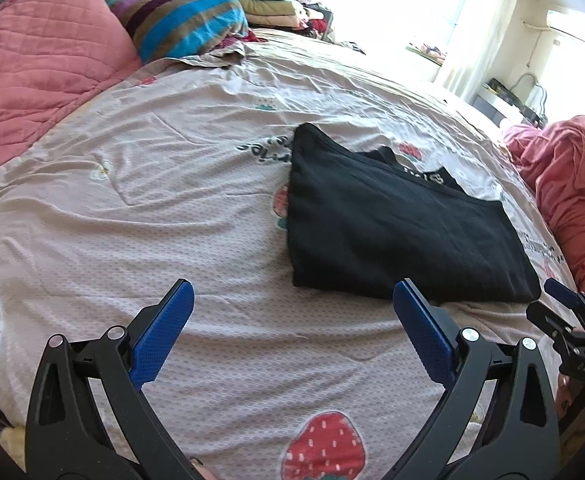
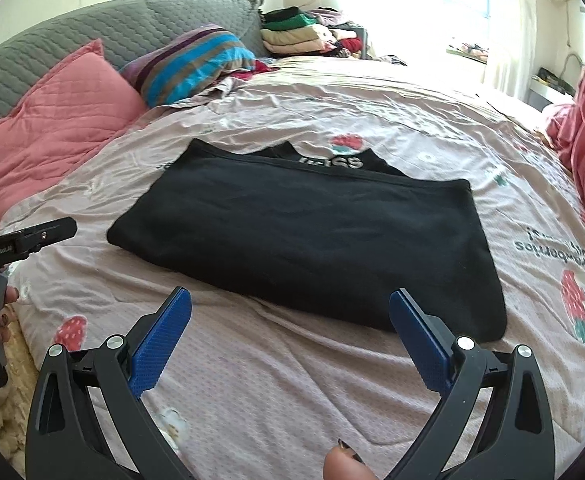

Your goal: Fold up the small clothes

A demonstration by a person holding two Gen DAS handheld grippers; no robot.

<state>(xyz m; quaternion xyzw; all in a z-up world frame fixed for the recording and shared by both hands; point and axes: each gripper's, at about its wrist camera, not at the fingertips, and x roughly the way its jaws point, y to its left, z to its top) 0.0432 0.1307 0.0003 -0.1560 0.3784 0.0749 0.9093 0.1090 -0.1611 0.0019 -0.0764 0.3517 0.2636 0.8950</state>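
Count: 1 black garment, folded flat into a rough rectangle, lying on the strawberry-print bedsheet approx. mid-bed. White lettering on its far edge, partly covered by the upper fold; not legible.

2 grippers. Left gripper: jaws spread wide, nothing between the blue pads, hovering over bare sheet, garment ahead and to the right, apart from it. Right gripper: jaws spread wide, empty, just short of garment's near edge; its right pad overlaps the garment's near corner in right wrist view, contact cannot be told.

Each gripper shows at the edge of the other's view: in the left wrist view the right one is at the far right, cut off by the frame; in the right wrist view only part of the left unit's body shows at left, w/ fingers of a hand around the handle.

Other items: 1 pink quilted pillow, 1 striped pillow, 1 grey quilted headboard, 1 stack of folded clothes at far side, count of pieces unclear. Pink fabric heap at right, cut off. Window area overexposed, detail lost. Fingertip at bottom edge of right wrist view, partly cropped.
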